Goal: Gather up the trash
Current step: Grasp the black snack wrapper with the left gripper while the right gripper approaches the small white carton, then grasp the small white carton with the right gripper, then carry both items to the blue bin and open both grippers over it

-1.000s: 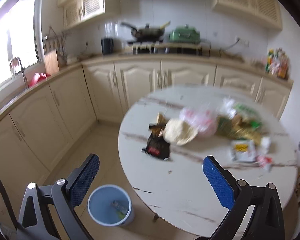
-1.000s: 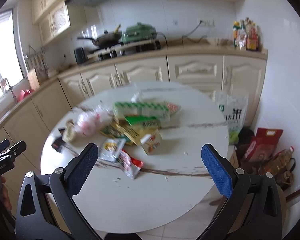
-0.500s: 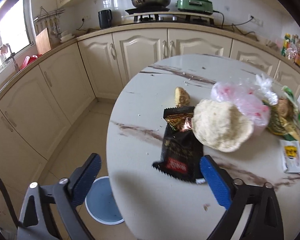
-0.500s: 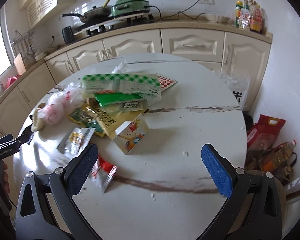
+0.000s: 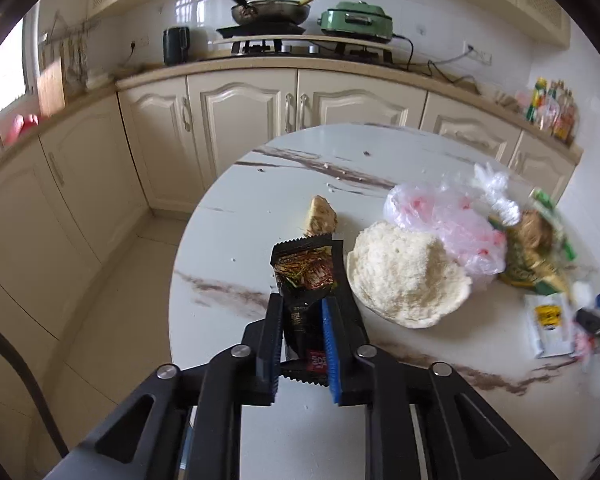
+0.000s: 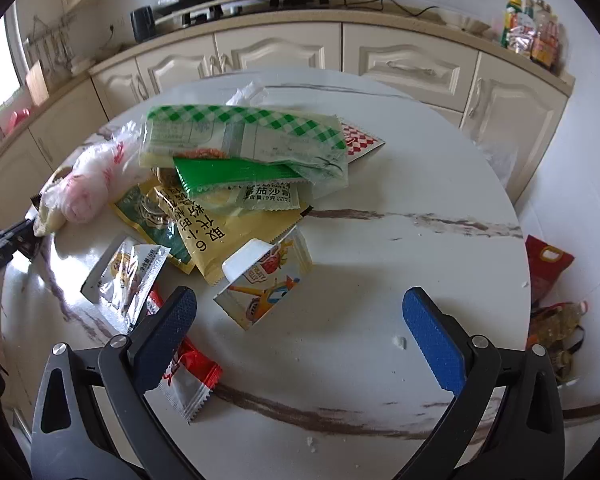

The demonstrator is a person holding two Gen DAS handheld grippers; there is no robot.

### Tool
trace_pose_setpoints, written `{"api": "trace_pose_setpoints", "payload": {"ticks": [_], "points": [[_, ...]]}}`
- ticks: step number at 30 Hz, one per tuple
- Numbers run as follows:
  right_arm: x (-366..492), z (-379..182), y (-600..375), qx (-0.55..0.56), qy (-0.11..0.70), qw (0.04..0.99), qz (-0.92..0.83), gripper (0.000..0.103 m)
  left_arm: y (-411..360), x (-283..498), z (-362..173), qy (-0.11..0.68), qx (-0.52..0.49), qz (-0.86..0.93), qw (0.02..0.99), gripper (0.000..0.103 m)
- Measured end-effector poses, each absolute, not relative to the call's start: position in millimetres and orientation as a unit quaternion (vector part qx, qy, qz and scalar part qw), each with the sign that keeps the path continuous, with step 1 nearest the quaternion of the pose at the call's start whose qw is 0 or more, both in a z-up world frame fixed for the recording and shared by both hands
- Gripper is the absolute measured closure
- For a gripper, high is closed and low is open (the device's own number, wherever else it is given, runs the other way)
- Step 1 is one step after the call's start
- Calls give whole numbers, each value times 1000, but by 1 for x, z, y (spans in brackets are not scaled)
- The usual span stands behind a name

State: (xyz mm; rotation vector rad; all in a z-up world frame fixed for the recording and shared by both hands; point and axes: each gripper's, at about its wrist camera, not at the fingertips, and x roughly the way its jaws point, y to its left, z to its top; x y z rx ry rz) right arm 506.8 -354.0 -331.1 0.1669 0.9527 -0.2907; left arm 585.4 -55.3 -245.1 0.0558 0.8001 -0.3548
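My left gripper (image 5: 303, 306) is shut on a black snack wrapper (image 5: 305, 276) at the near left of the round marble table (image 5: 260, 208). A piece of flatbread (image 5: 408, 276) and a pink-printed plastic bag (image 5: 448, 220) lie just right of it. My right gripper (image 6: 300, 312) is open above the table, over a small juice carton (image 6: 266, 280). A red and white sachet (image 6: 188, 376) lies under its left finger (image 6: 168, 328). A pile of green and yellow wrappers (image 6: 236, 168) lies beyond.
Cream kitchen cabinets (image 5: 236, 120) and a counter with a stove and pan (image 5: 272, 12) run behind the table. Bags and bottles stand on the floor to the table's right (image 6: 548, 280). My left gripper shows at the left edge of the right wrist view (image 6: 4, 244).
My left gripper moved down onto the black wrapper and shut on it. My right gripper came closer to the table over the carton, staying open. The blue bin left the view.
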Motion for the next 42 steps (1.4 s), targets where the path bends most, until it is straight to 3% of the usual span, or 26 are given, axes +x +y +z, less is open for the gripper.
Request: {"api": "trace_pose_setpoints", "payload": {"ticks": [5,13,16,18,23,25,26,27,29,31,33,38,42], "points": [[517,-328,-354,81,468,869,-139,0,-34,567,-238,377,8,-172,910,97],[533,-331,-354,74,476,866,-135,3,-22,515,-223,358,-10,-199,912,99],[531,-328,-355,78,468,871,-130,25,-19,500,-222,359,-10,-206,910,99],[528,-324,-355,72,463,873,-136,61,-17,493,-221,362,-14,-213,907,99],[517,-323,-358,76,460,875,-133,63,-19,473,-212,360,-19,-230,904,99],[510,-322,-361,91,454,877,-129,46,-20,464,-207,355,-20,-232,905,99],[505,-323,-362,95,450,878,-134,27,-21,460,-205,356,-17,-236,904,99],[501,-323,-361,91,448,879,-138,27,-22,455,-204,354,-17,-237,905,99],[494,-325,-361,93,445,879,-141,31,-26,449,-202,356,-13,-241,903,99],[486,-324,-360,93,436,883,-142,45,-28,443,-200,357,-12,-244,901,99],[485,-322,-362,96,433,886,-133,73,-29,437,-197,356,-14,-248,901,99],[482,-317,-364,97,418,894,-128,82,-31,426,-187,350,-16,-258,900,99],[474,-303,-358,100,398,904,-120,82,-33,417,-180,347,-21,-265,900,99]]}}
